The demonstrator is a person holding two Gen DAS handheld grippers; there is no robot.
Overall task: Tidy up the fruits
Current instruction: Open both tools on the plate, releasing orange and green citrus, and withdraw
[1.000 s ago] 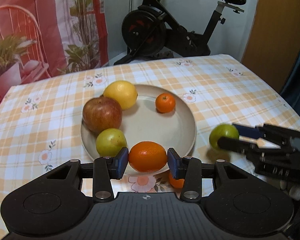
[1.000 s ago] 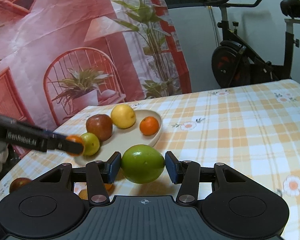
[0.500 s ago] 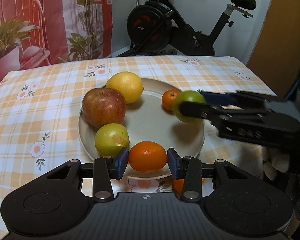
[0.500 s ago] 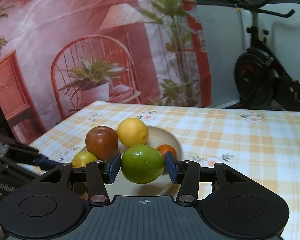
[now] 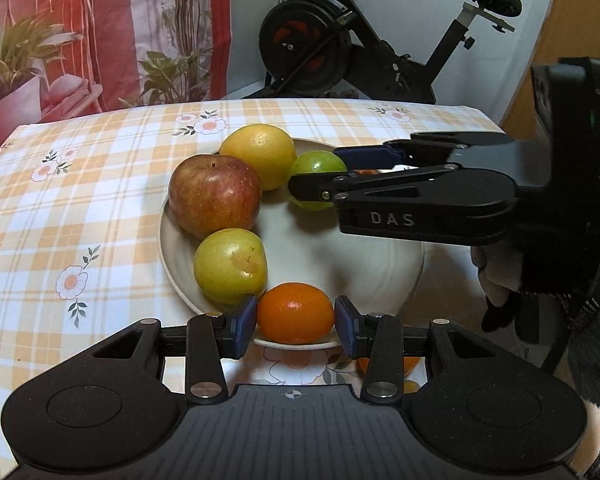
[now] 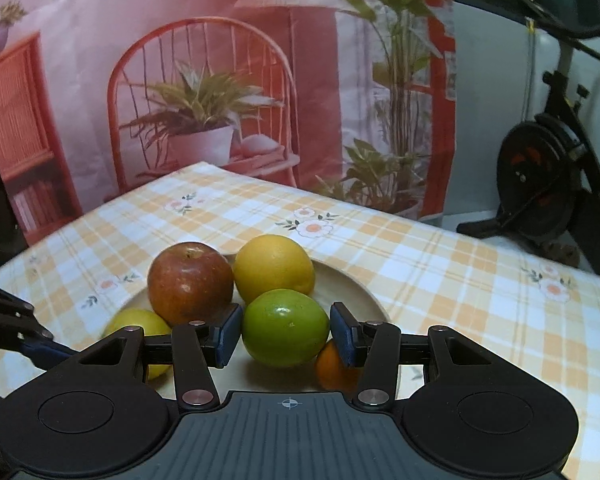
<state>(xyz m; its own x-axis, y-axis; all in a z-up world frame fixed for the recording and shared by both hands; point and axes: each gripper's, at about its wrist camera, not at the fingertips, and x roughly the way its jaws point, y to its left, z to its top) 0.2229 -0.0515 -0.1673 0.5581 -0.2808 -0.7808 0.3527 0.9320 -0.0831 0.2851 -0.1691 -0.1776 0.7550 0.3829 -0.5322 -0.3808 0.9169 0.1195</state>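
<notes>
1. The right gripper [image 6: 286, 334] is pinching a green fruit [image 6: 286, 327] between its blue pads and is carrying it over the plate [image 5: 380, 276], close beside the yellow citrus [image 5: 260, 154]; it is probably heading for the open gap there.

2. The left gripper [image 5: 296, 322] is clamping an orange [image 5: 296, 312] at the plate's near rim. It is keeping low and out of the way, likely so the two tools are not crowding one spot.

3. The red apple [image 5: 214, 194] and the yellow-green fruit [image 5: 230, 264] are sitting along the plate's left side, touching each other, which is leaving the middle bare for newcomers.

4. A small orange fruit [image 6: 334, 368] is lying on the plate under the right gripper (half hidden), so lowering the green fruit straight down is risking a bump.

5. Another orange fruit [image 5: 408, 364] is waiting on the checked tablecloth [image 5: 80, 200], off the plate.
</notes>
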